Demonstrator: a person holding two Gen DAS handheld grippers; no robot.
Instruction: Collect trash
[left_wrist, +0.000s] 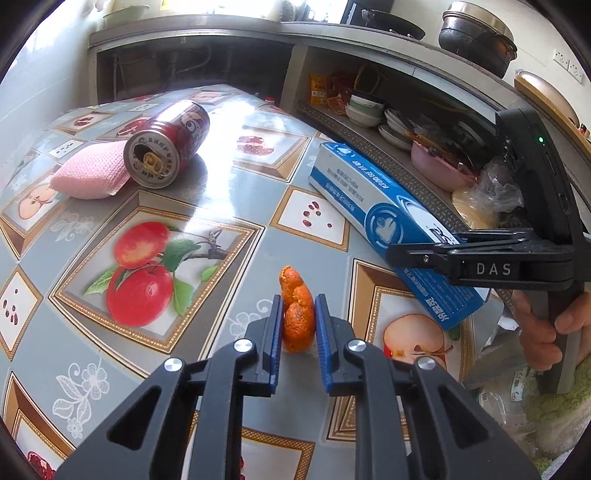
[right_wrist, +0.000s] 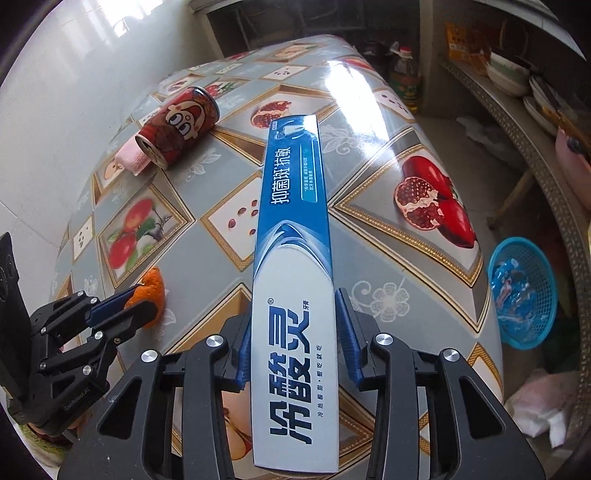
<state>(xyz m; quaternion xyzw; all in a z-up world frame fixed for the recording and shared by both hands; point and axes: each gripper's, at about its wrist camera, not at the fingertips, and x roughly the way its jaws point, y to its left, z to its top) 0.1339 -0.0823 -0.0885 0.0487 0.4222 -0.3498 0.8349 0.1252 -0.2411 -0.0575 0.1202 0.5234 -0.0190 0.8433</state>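
My left gripper (left_wrist: 298, 317) is pinching the orange peel (left_wrist: 295, 314) at lower centre, on the fruit-print table (left_wrist: 221, 206). My right gripper (right_wrist: 293, 325) is clamping the blue toothpaste box (right_wrist: 291, 258) at centre. The red can (left_wrist: 168, 144) is lying at upper left.

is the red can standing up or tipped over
Tipped over: the red can lies on its side on the table, pull-tab end facing the left wrist camera, leaning against the pink sponge.

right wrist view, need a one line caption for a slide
Right hand-held gripper holds a toothpaste box above the table; a blue basket sits below.
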